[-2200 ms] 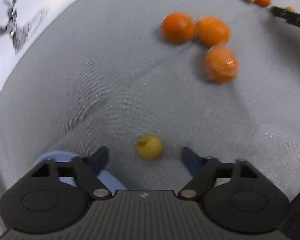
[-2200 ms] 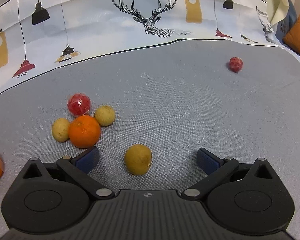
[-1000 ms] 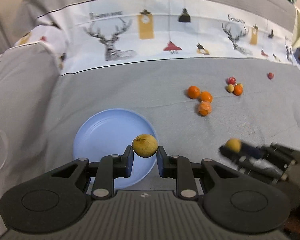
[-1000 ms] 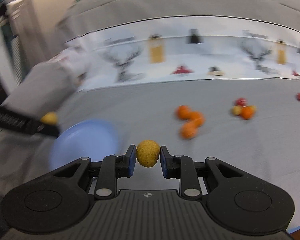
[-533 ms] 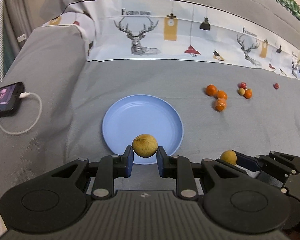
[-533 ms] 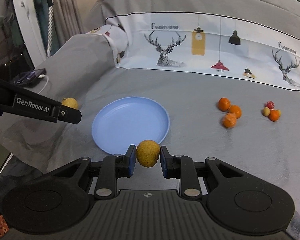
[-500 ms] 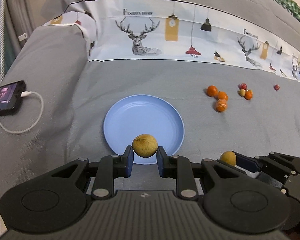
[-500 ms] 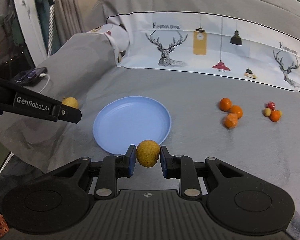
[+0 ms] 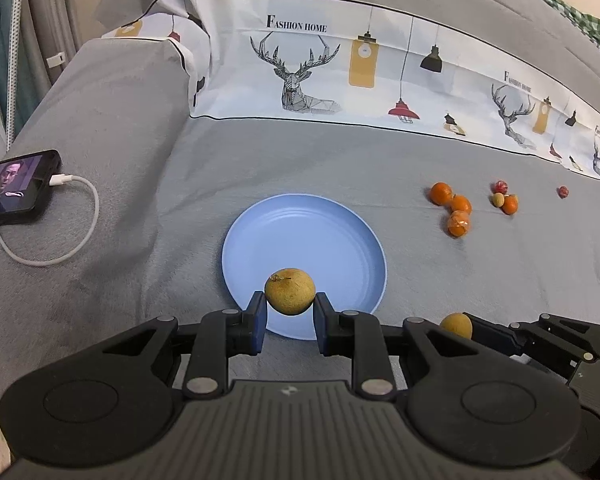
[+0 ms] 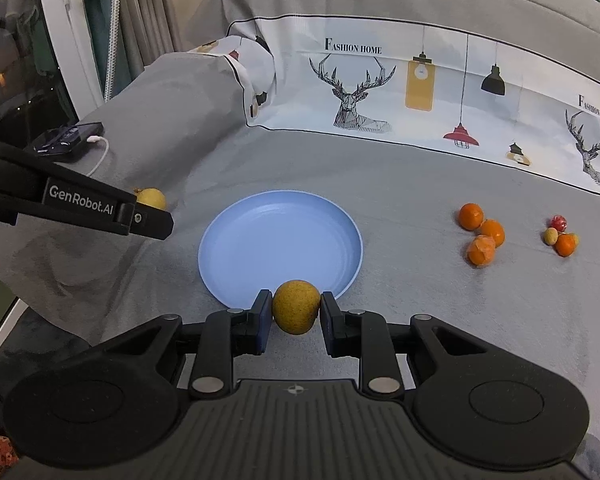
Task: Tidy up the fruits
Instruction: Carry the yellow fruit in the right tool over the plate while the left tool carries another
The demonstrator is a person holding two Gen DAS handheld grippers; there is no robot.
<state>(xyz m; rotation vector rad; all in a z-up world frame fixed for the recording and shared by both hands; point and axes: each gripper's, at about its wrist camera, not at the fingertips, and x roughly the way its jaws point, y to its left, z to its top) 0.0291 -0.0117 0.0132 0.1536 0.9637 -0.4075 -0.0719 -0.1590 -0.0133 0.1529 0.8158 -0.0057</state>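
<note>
My left gripper (image 9: 290,316) is shut on a yellow-brown round fruit (image 9: 290,290), held above the near rim of the empty blue plate (image 9: 300,236). My right gripper (image 10: 296,318) is shut on a second yellow-brown fruit (image 10: 296,306) just before the near rim of the plate (image 10: 280,240). The right gripper's fruit (image 9: 456,325) shows at the lower right of the left wrist view. The left gripper's fruit (image 10: 151,198) shows at the left of the right wrist view. Three oranges (image 9: 452,208) lie on the grey cloth to the right.
A small cluster of a red fruit, a pale fruit and an orange (image 9: 504,199) lies further right, with a lone red fruit (image 9: 563,191) beyond. A phone (image 9: 14,188) with a white cable (image 9: 60,240) lies on the grey cushion at left. A printed white cloth (image 9: 380,76) backs the surface.
Both grippers closed on yellow-brown fruits and carried them from the fruit area to the blue plate. In the last half second they edged slightly toward the plate.
</note>
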